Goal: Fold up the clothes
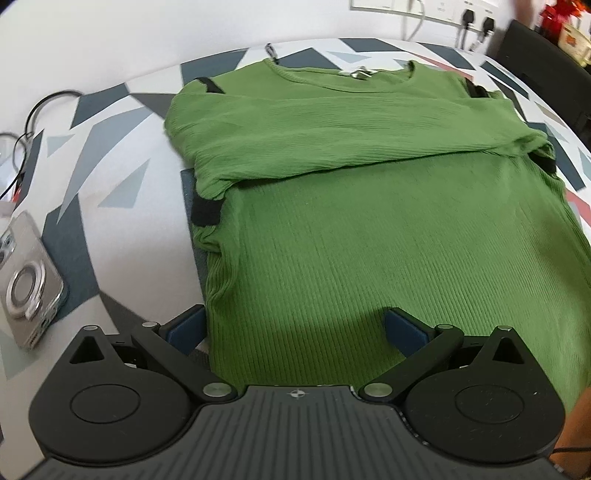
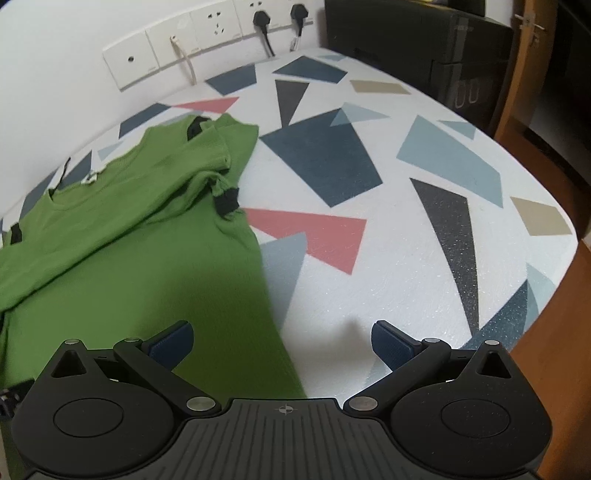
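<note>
A green ribbed shirt (image 1: 332,229) with black cuffs lies flat on the patterned table, collar at the far side and both sleeves folded across the chest. My left gripper (image 1: 295,328) is open and hovers over the shirt's near left hem corner, one pad off the cloth edge, the other above it. In the right wrist view the same shirt (image 2: 129,240) fills the left half. My right gripper (image 2: 282,343) is open over the shirt's near right edge, its left pad above the cloth and its right pad above bare table. Neither holds anything.
A phone (image 1: 26,280) in a clear case with a ring lies left of the shirt, with cables (image 1: 29,125) behind it. The wall sockets (image 2: 207,33) and plugs line the far wall. A dark box (image 2: 417,44) stands at the back right. The tablecloth (image 2: 424,229) ends at a wooden edge (image 2: 554,332).
</note>
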### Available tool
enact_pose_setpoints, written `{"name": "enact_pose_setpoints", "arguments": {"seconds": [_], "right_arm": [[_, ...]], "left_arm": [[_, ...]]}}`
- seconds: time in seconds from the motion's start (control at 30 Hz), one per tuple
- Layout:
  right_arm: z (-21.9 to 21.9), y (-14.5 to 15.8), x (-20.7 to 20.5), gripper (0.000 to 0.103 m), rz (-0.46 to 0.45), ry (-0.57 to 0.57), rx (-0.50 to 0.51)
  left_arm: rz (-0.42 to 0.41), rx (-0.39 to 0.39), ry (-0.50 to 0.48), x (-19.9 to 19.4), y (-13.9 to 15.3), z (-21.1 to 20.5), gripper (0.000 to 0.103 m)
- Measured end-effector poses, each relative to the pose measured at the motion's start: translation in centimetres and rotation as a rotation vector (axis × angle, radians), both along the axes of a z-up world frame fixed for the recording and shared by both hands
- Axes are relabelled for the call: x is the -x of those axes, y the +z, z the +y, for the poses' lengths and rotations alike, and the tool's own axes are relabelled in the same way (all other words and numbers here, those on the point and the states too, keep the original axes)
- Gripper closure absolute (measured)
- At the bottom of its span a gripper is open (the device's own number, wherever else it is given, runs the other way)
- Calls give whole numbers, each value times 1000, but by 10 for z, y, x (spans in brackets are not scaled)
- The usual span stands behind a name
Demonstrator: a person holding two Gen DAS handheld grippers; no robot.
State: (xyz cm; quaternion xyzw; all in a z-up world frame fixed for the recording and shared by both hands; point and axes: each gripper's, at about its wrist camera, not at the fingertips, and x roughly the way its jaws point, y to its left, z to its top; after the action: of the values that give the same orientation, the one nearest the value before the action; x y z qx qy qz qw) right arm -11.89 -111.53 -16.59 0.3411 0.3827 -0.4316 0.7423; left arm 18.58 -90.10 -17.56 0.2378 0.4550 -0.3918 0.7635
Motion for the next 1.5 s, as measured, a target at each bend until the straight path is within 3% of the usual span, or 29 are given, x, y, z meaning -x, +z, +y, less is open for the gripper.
{"name": "enact_pose_setpoints", "arguments": {"seconds": [0.6, 1.5], "right_arm": [[-19, -18, 21, 1, -6, 37, -64], [-22, -24, 14, 1, 74, 125, -48]], "left_arm": [[4, -11, 157, 10, 1, 1, 0], [-34, 35, 187, 18, -1, 9, 0]]}}
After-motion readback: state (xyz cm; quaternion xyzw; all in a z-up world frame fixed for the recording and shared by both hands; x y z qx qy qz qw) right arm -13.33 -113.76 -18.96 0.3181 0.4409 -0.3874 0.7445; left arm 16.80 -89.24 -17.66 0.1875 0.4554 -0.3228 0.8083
